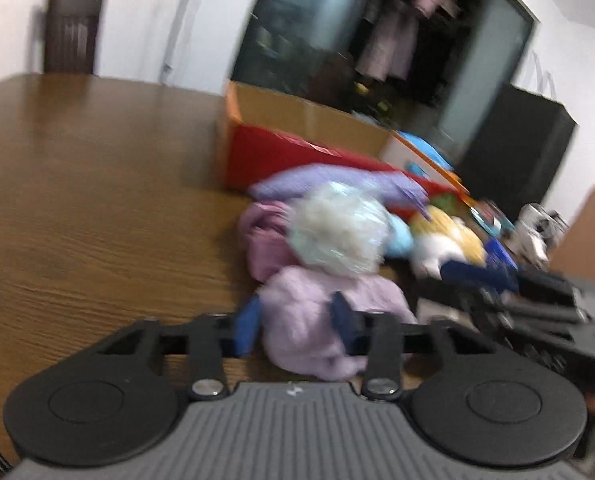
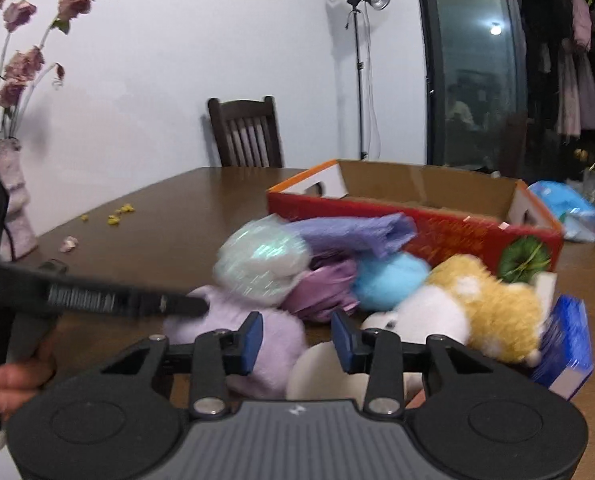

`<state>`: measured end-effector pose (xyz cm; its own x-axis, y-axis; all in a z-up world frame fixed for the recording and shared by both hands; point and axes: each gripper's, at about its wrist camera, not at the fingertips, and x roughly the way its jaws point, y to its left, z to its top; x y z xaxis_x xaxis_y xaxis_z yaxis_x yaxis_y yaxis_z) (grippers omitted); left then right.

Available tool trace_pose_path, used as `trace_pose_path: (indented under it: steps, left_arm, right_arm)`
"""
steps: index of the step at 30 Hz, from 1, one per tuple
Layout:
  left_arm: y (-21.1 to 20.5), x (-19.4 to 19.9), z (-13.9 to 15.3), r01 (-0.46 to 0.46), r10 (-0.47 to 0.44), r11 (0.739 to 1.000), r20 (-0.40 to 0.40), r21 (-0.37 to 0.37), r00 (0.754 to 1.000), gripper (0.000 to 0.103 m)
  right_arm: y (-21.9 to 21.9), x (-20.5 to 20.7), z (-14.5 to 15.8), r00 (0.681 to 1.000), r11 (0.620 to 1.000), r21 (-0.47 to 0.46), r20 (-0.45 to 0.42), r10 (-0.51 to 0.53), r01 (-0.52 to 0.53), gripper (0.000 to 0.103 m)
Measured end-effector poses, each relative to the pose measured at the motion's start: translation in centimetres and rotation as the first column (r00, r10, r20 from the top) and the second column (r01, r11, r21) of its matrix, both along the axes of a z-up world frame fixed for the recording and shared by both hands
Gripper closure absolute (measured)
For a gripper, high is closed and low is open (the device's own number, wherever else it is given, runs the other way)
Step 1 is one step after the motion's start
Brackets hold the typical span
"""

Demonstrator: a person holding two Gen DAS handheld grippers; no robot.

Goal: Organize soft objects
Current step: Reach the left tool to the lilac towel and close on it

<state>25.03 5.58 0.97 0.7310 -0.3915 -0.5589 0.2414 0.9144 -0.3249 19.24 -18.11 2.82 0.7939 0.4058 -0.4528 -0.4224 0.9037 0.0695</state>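
Evidently heaped at the wooden table's middle beside the red cardboard box meant for them, the soft toys await sorting: left gripper pinches the lilac plush ball, right gripper hovers narrowed, empty.

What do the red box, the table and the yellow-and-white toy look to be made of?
Red box: cardboard, by its plain brown inner walls and cut handle holes; outside printed red.
Table: wood or wood veneer, brown grain, somewhat glossy.
Yellow-and-white toy: plush, fuzzy pile, likely synthetic.
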Motion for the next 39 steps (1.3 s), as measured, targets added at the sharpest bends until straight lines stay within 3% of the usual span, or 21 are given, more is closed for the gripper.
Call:
trace_pose_path:
  steps: [3,9,13,17,20,22,25,30,34,39]
  left_arm:
    - [0.4,0.2,0.3,0.010,-0.010,1.000,-0.007,-0.004,1.000,0.077]
    - [2.7,-1.8,0.7,-0.021,0.021,1.000,-0.018,-0.002,1.000,0.079]
    - [3.6,-3.8,0.6,-0.062,0.061,0.998,-0.009,-0.008,0.998,0.079]
    - [3.8,-4.5,0.4,-0.072,0.072,0.997,0.010,-0.006,0.997,0.079]
    - [3.6,-4.8,0.8,-0.069,0.069,0.998,0.033,0.003,0.997,0.079]
    - [3.6,-5.0,0.8,-0.074,0.073,0.997,0.039,0.019,0.997,0.079]
    - [4.3,-5.5,1.0,-0.088,0.087,0.996,0.036,0.014,0.996,0.080]
    - [4.6,-6.7,1.1,-0.101,0.101,0.995,0.034,0.008,0.994,0.080]
    - [4.2,-7.1,1.0,-0.096,0.095,0.995,0.037,0.015,0.995,0.080]
    - [4.1,-7.2,0.8,-0.090,0.089,0.996,0.040,0.018,0.995,0.080]
  right_arm:
    - [0.5,0.6,0.1,0.997,0.996,-0.067,0.042,-0.057,0.059,0.059]
    - [-0.5,-2.0,1.3,0.993,0.983,0.149,0.059,0.102,-0.109,0.059]
    - [0.7,-2.3,-0.4,0.981,0.961,0.213,-0.040,0.188,-0.176,0.059]
    - [2.8,-1.7,-1.2,0.988,0.979,0.134,-0.023,0.156,-0.151,0.057]
    - [5.2,-0.9,-1.6,0.987,0.987,-0.010,-0.019,0.159,-0.159,0.055]
    - [5.6,-0.4,-1.6,0.988,0.987,-0.049,-0.006,0.153,-0.153,0.051]
    - [4.6,-1.1,-0.3,0.989,0.989,0.008,0.040,0.144,-0.144,0.051]
    - [2.9,-4.4,2.1,0.973,0.969,0.106,0.086,0.216,-0.224,0.050]
    - [3.9,-6.0,1.7,0.936,0.930,0.114,-0.011,0.352,-0.348,0.054]
    - [5.2,-3.4,-1.0,0.965,0.969,0.087,-0.106,0.241,-0.233,0.053]
